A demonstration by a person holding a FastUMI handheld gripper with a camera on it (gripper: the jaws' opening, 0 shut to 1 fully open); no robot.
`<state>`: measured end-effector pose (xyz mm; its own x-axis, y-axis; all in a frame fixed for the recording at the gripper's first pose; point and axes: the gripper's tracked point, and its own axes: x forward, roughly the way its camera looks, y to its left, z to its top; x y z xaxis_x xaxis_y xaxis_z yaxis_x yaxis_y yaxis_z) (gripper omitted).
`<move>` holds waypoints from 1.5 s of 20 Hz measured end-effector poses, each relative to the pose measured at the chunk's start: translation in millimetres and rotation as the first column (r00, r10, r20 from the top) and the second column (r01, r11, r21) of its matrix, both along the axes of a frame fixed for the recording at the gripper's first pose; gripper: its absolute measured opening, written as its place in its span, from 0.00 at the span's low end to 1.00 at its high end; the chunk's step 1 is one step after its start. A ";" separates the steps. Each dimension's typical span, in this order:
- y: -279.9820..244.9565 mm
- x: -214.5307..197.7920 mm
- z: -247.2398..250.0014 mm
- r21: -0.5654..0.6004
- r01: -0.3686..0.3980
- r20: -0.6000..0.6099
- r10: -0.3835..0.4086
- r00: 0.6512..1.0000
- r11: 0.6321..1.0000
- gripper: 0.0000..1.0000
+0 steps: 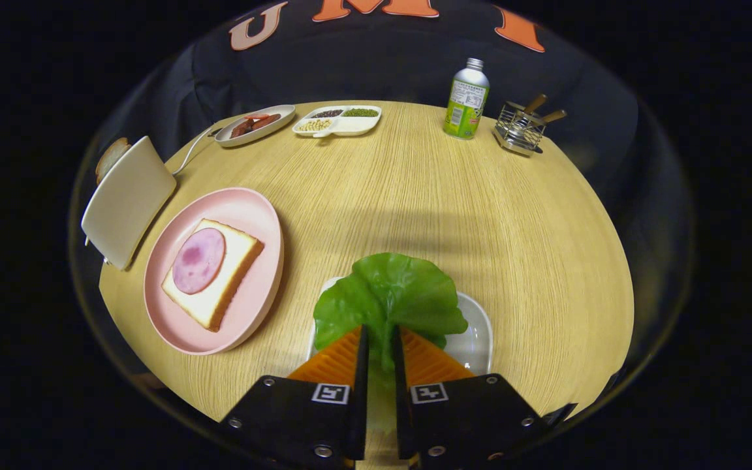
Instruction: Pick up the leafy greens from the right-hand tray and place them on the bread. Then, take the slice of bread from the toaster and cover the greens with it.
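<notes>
My gripper [379,339] is shut on the stem end of the green leafy lettuce [392,294], whose leaf fans out just ahead of the fingers above the white tray [477,333]. To the left lies a pink plate [219,326] holding a slice of bread [235,261] topped with a round slice of ham [198,260]. Beyond the plate, at the table's left edge, stands a white toaster [126,199] with a second bread slice [111,156] poking out of its slot.
At the far side of the round wooden table [513,222] are an oval dish of sausages [255,124], a divided dish of beans and seeds [338,120], a green-labelled metal bottle [467,99] and a wire holder with wooden-handled utensils [521,125].
</notes>
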<state>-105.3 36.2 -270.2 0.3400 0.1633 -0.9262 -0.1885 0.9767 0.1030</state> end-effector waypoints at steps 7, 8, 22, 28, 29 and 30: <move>-1.8 3.3 7.3 0.070 0.045 0.031 -0.047 0.998 0.997 0.01; 1.0 4.4 12.7 0.086 0.046 0.044 -0.050 0.998 0.995 0.01; 51.3 32.1 100.5 0.225 -0.072 0.230 0.019 0.973 0.972 0.01; 104.2 35.0 112.1 0.270 -0.188 0.252 0.119 0.960 0.944 0.01; 110.7 36.2 112.3 0.270 -0.202 0.256 0.132 0.958 0.941 0.01; 118.9 36.1 111.8 0.275 -0.220 0.256 0.149 0.955 0.936 0.01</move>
